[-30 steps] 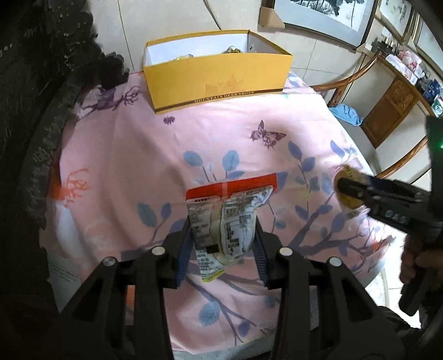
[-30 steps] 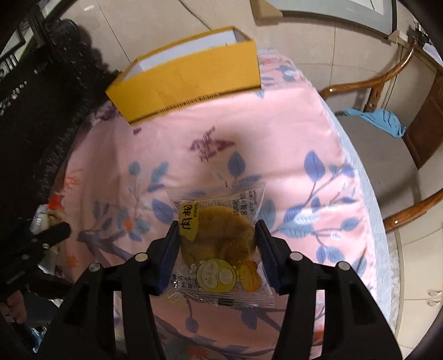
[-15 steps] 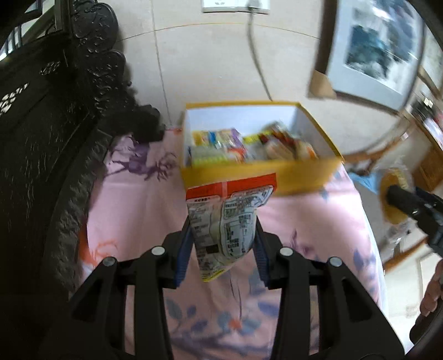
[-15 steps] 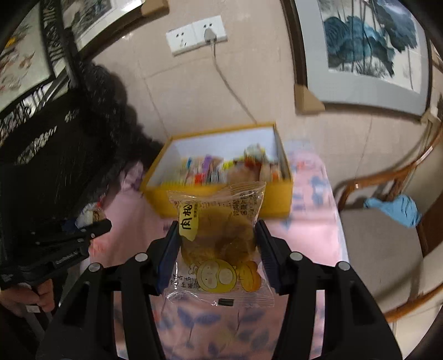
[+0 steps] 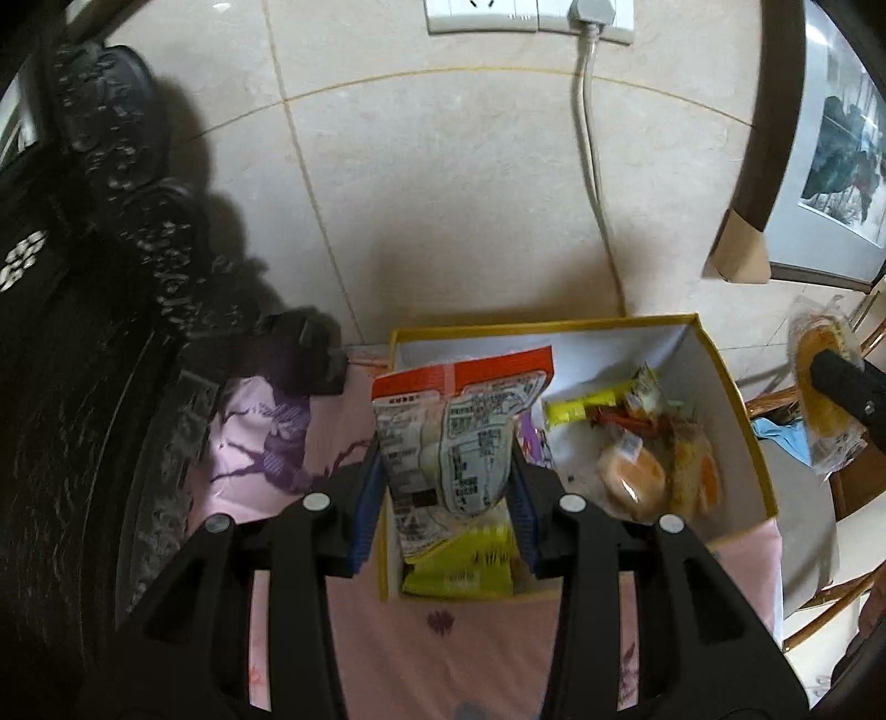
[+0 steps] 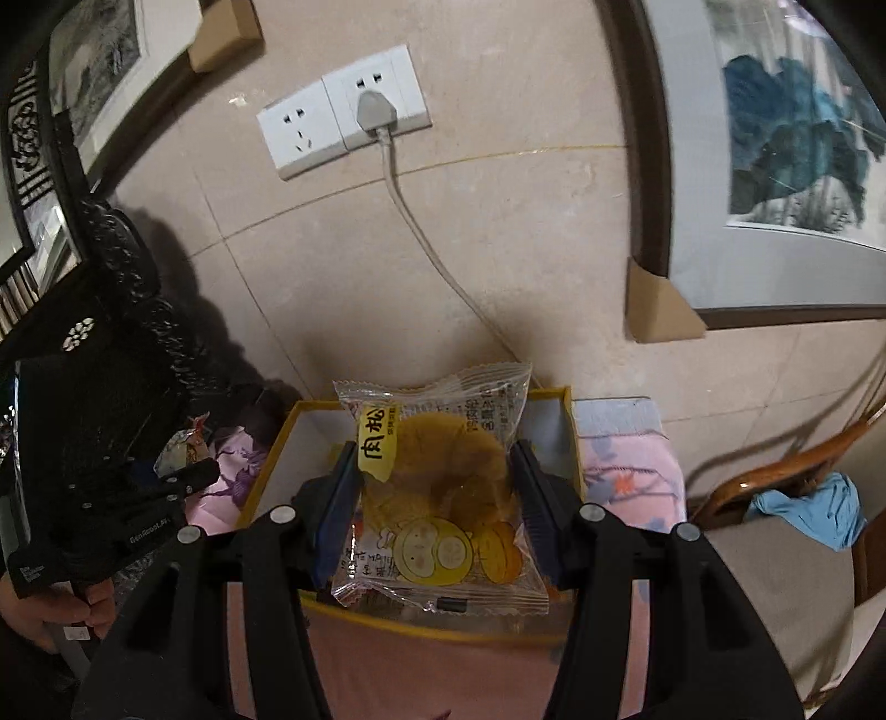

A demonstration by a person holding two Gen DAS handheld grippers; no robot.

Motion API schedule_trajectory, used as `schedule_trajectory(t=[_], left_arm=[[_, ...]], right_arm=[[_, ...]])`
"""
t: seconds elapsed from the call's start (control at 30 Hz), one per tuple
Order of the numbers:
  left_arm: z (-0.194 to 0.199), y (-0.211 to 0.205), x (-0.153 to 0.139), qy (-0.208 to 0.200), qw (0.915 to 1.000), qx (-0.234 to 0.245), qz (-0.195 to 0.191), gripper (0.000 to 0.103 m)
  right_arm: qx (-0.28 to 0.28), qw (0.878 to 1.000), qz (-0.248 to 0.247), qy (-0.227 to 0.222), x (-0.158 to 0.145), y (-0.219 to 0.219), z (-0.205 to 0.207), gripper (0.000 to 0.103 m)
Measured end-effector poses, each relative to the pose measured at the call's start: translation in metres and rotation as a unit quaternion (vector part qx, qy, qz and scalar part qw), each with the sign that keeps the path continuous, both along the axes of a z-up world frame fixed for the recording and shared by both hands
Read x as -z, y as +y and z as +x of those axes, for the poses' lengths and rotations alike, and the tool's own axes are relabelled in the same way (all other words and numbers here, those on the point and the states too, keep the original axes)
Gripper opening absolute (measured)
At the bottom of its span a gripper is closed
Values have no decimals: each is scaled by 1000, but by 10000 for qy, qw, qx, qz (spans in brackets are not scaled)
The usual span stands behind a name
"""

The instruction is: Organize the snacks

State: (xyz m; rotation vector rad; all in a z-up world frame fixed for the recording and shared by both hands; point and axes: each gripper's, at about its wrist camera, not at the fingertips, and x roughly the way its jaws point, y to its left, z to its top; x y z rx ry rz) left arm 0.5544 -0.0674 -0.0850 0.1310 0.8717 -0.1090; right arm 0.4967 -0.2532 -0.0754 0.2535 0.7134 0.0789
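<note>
Both packets, low over the surface [image 5: 421, 653] a second ago, now hang above the yellow box [image 5: 742, 410]. The left gripper [image 5: 446, 498] clamps its fingers on the red-topped packet [image 5: 454, 437], held upright lengthwise, red end up. The right gripper [image 6: 434, 509] clamps the pastry packet [image 6: 437, 498].

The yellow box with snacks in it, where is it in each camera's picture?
Left wrist view: the yellow box sits low and right of centre, open, partly behind the pouch in the left gripper.
Right wrist view: the box is low in the middle, mostly hidden by the pastry packet in the right gripper.
Shared landmark: the wall socket with its plug, above the box.
</note>
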Motion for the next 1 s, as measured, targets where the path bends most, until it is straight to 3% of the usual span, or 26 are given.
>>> schedule_trajectory(t=[0.1,0.17,0.2,0.23,0.27,0.37,0.47,0.63,0.83,1.0], left_arm=[[13,-6,9,47,10000,11,43,40],[19,-8,15,110,9999,-30,36,45],[22,-7,18,144,9998,-148,17,80],[24,-4,19,159,9995,-254,-13,101],[23,-1,20,113,9991,-387,-99,101],[20,3,22,157,9991,-405,10,101],[10,1,21,61,9987,-379,341,101],[-24,-2,9,-31,9994,-123,320,101],[-102,1,-13,-56,9997,-231,-115,101],[-176,8,-40,-189,9993,-283,-184,101]], right_arm=[[-18,9999,-46,103,12,5,13,55],[-48,9998,2,181,22,10,19,55],[2,9998,67,187,26,11,21,66],[162,9997,3,206,29,11,22,94],[282,9994,-119,181,28,12,21,102],[478,9972,-561,-155,20,16,9,102],[460,9958,-771,-155,13,18,-1,102],[589,9930,-1016,-98,3,17,-27,102],[1003,9917,-800,66,-6,-1,-100,102],[1201,9896,-773,-178,-34,2,-176,102]])
